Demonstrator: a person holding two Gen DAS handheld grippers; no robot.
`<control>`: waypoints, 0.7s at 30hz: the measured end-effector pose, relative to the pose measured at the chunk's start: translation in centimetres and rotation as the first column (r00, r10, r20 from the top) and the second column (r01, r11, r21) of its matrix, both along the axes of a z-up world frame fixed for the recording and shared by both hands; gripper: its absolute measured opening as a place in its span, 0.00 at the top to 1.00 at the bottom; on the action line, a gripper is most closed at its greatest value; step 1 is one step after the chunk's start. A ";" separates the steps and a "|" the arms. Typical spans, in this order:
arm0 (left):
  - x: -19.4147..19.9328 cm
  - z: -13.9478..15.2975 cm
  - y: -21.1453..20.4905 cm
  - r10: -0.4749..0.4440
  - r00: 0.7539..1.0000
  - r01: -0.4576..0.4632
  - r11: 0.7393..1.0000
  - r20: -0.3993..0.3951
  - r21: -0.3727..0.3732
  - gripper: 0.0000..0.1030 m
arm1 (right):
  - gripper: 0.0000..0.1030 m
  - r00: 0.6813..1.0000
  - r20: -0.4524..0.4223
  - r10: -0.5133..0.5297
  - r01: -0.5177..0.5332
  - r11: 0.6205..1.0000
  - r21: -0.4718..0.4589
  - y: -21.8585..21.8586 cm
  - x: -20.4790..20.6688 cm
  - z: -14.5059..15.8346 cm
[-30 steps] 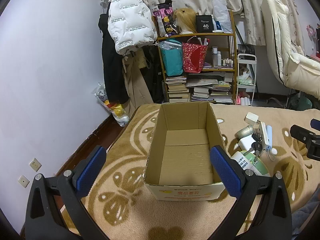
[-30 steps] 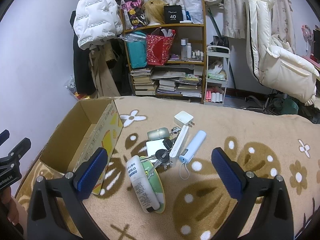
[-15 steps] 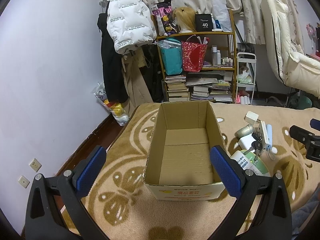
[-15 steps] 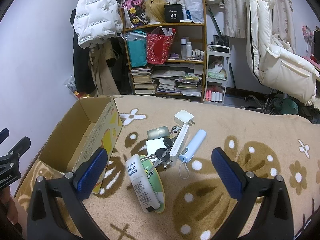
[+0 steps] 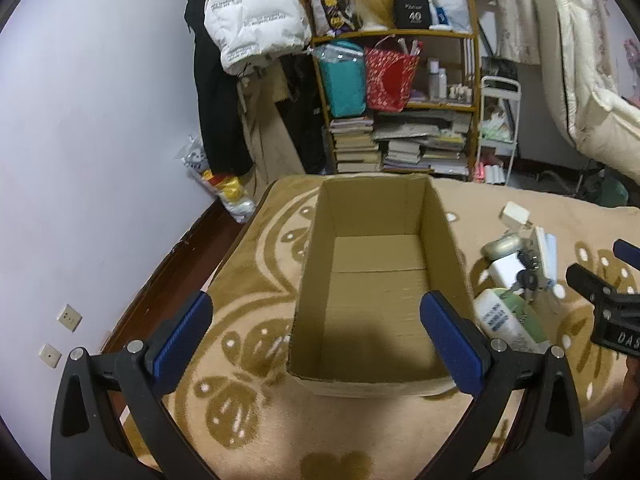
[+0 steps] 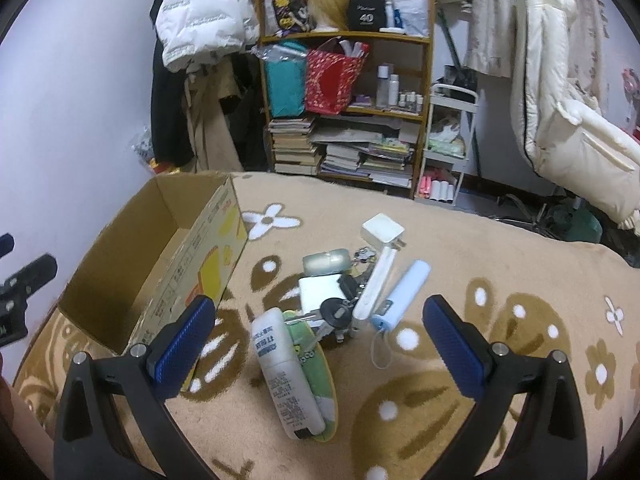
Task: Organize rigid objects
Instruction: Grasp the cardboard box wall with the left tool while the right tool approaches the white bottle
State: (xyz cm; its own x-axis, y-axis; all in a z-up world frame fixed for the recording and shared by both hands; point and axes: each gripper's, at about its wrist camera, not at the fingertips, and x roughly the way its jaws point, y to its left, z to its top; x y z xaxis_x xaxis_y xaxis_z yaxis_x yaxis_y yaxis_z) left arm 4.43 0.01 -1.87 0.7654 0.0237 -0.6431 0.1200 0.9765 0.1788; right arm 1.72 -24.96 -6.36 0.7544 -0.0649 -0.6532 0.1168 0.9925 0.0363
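Note:
An empty open cardboard box [image 5: 376, 280] [image 6: 132, 280] stands on a beige patterned blanket. To its right lies a pile of small items: a white bottle [image 6: 286, 372] on a green oval card [image 6: 320, 364], keys [image 6: 336, 312], a white square block [image 6: 320, 292], a grey oval case [image 6: 326, 261], a white charger [image 6: 382, 230], a white stick [image 6: 374, 290] and a light blue tube [image 6: 402, 294]. My left gripper [image 5: 316, 344] hangs open in front of the box. My right gripper [image 6: 318, 344] hangs open above the bottle, holding nothing.
A wooden shelf [image 6: 348, 108] with books, bags and bottles stands behind the bed, coats [image 5: 248, 20] hang at the left wall, and a cream padded chair [image 6: 560, 120] is at the right. The bed edge drops to the floor [image 5: 172, 264] at the left.
Both views have shifted only slightly; the right gripper has edged a little towards the pile. Nothing was taken hold of.

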 end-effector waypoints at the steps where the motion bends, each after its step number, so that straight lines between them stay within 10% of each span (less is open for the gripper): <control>1: 0.5 -0.2 0.1 0.006 1.000 -0.006 1.000 -0.016 0.002 0.00 | 0.00 1.000 -0.012 0.007 -0.007 1.000 -0.001 0.2 0.3 -0.3; 21: 8.7 -5.0 1.9 0.108 0.972 -0.088 0.991 -0.208 0.105 0.00 | 0.10 0.986 -0.167 0.020 -0.004 0.995 0.101 1.5 5.9 -5.2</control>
State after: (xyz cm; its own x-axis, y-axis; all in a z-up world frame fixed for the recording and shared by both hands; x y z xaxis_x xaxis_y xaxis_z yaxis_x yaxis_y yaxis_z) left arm 13.15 1.88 -6.83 0.6019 0.1599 -0.7824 0.0700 0.9654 0.2512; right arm 7.60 -23.46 -11.55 0.6343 0.0152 -0.7729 0.1177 0.9863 0.1160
